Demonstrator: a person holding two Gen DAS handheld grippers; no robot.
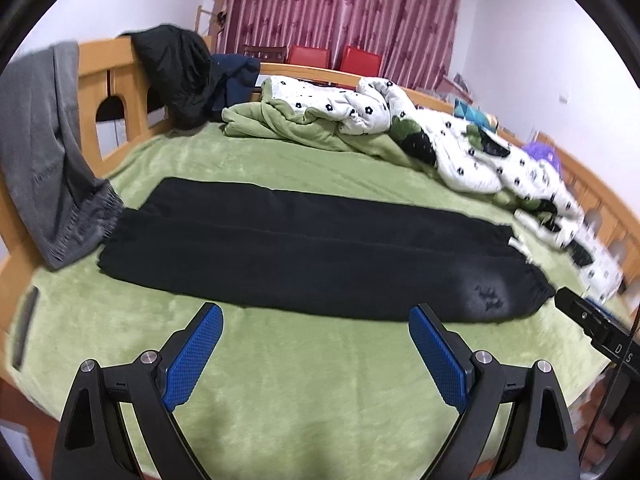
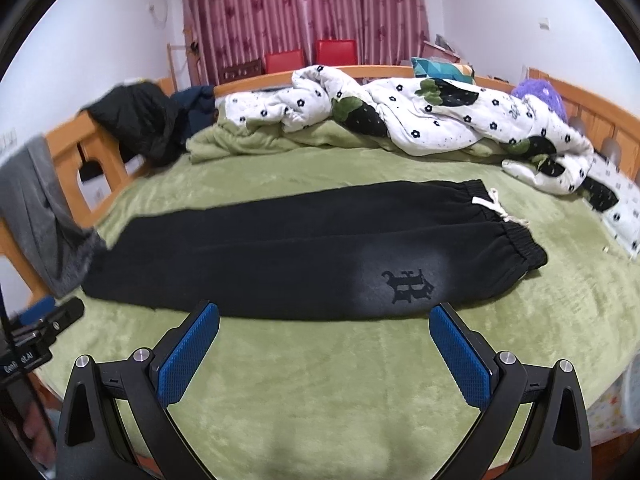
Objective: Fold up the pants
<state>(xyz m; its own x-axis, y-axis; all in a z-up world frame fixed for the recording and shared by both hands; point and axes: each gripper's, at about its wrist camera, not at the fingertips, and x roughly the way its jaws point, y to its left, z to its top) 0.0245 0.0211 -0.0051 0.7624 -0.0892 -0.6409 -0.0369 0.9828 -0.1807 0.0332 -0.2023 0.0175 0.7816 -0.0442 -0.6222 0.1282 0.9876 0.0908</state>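
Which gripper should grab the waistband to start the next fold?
Likely right. The waistband lies at the pants' right end, nearer the open right gripper; the left gripper faces mid-leg.

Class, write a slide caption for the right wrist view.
Open right gripper hovers before black pants laid flat on a green blanket.

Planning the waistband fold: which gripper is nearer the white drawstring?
Right. The right gripper hovers open beside the waistband end, near the white drawstring; the left gripper sits open farther along the legs of the black pants.
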